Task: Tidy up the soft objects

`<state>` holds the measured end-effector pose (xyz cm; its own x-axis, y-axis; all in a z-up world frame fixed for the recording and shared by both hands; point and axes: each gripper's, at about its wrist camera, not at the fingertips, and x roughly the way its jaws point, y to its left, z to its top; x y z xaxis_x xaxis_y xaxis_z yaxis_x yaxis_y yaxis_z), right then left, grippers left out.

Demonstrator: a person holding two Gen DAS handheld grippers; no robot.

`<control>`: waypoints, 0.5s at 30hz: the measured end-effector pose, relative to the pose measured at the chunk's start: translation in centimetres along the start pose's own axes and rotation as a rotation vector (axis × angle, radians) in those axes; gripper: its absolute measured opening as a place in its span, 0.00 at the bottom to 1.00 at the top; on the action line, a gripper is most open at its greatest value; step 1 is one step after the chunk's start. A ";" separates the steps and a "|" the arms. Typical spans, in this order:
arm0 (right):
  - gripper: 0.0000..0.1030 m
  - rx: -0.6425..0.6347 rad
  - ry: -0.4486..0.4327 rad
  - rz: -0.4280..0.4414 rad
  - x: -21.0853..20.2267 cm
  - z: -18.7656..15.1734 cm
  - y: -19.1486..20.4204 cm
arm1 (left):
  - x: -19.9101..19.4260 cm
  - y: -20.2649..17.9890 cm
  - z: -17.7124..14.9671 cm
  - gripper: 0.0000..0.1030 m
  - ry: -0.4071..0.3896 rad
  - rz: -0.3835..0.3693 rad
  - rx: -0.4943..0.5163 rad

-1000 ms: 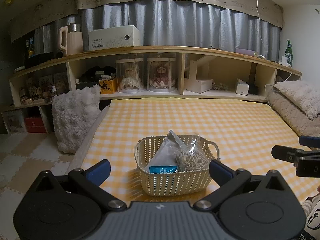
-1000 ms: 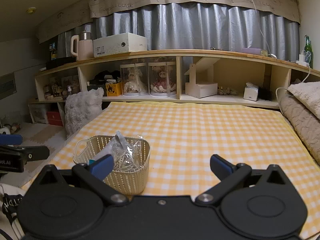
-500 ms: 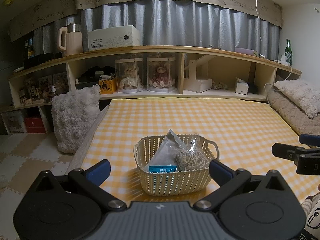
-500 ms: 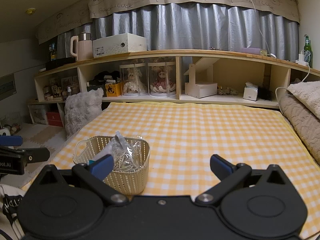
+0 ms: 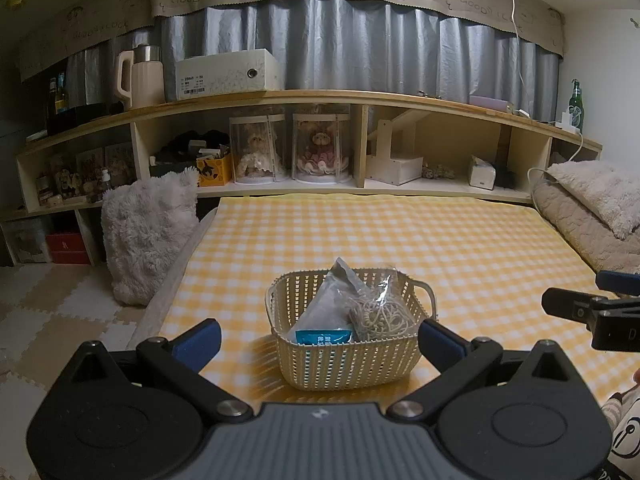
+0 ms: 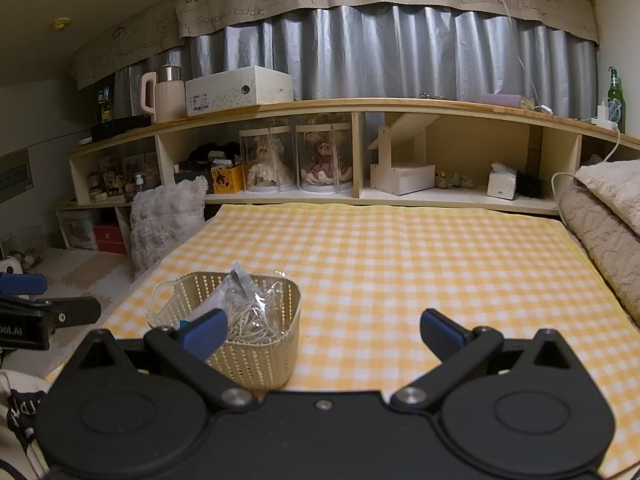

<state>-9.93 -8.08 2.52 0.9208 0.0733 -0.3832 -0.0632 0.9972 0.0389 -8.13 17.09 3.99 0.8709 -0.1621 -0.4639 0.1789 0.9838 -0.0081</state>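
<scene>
A cream woven basket [image 5: 412, 366] [image 6: 280, 360] stands on the yellow checked cloth [image 5: 400, 240] [image 6: 400, 260] near its front edge. Inside lie a grey pouch with a blue label [image 5: 328, 312] and a clear bag of beige cord [image 5: 380, 314] [image 6: 256, 316]. My left gripper [image 5: 318, 338] is open, held just short of the basket with its blue fingertips either side. My right gripper [image 6: 324, 328] is open over bare cloth, to the right of the basket. Each gripper shows at the edge of the other's view.
A fluffy grey cushion [image 5: 148, 232] leans at the bed's left side. Folded beige blankets [image 5: 592, 216] lie along the right edge. A wooden shelf [image 5: 360, 100] with boxed dolls, boxes and bottles runs behind. Foam floor mats [image 5: 60, 320] are at the left.
</scene>
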 end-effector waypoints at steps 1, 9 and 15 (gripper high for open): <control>1.00 0.000 0.000 0.000 0.0 0.0 0.0 | 0.0 0.0 0.0 1.00 0.000 0.000 0.000; 1.00 0.001 0.000 0.000 0.0 0.0 0.1 | 0.0 0.0 0.0 1.00 0.000 0.000 0.000; 1.00 0.001 -0.001 0.000 0.0 0.0 0.0 | 0.0 -0.1 0.0 1.00 0.001 -0.001 0.000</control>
<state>-9.95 -8.07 2.55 0.9212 0.0731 -0.3822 -0.0626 0.9972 0.0397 -8.16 16.97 3.96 0.8704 -0.1628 -0.4646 0.1794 0.9837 -0.0086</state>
